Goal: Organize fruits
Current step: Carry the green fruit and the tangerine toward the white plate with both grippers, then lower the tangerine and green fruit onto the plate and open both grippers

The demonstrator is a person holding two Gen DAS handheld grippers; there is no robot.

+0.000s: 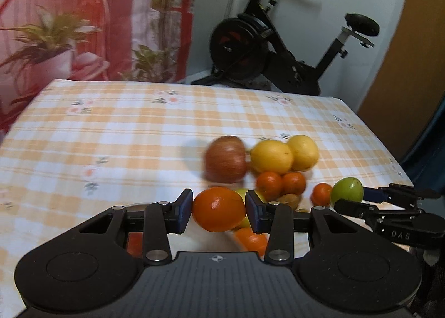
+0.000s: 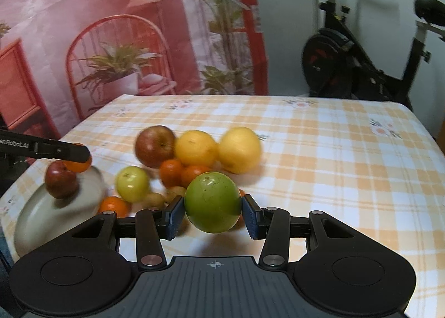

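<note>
Left gripper clenched on orange; right gripper grasping green fruit. Mid-carry; next, likely plate at 9 o'clock, already holding red apple.

The far half of the checked tablecloth lies bare, as does its right side — broad room for a gripper to pass. The near left is crowded: a red apple, two yellow fruits and small oranges bunch together, touching. Beside them the plate carries another apple, and the left gripper reaches over its rim — blocking that side.
</note>
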